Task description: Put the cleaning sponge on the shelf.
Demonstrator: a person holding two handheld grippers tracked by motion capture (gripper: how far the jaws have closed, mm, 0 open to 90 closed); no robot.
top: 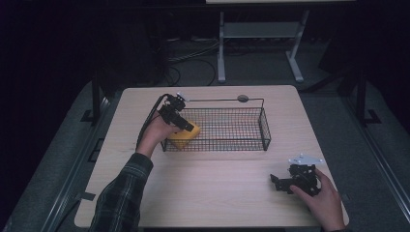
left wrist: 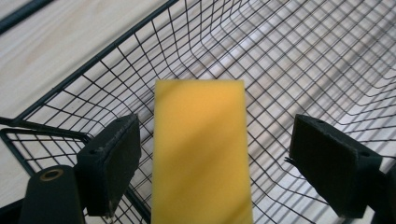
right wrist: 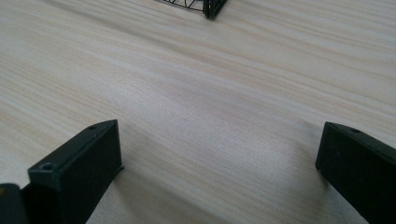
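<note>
A yellow sponge (top: 181, 140) lies inside the left end of a black wire basket (top: 265, 126) on the wooden table. My left gripper (top: 190, 128) reaches over the basket's left rim and points down at the sponge. In the left gripper view the sponge (left wrist: 201, 154) sits between the jaws with a gap on each side, so my left gripper (left wrist: 217, 122) is open and not touching it. The basket's rim (left wrist: 116, 46) runs behind the left jaw. My right gripper (top: 275, 182) rests low near the table's front right, open, with bare wood between its jaws (right wrist: 219, 128).
The basket's long wire handle (top: 222, 100) stands up along its far side. A corner of the basket (right wrist: 212, 7) shows at the top of the right gripper view. Table legs and cables lie on the dark floor beyond the far table edge (top: 208, 87).
</note>
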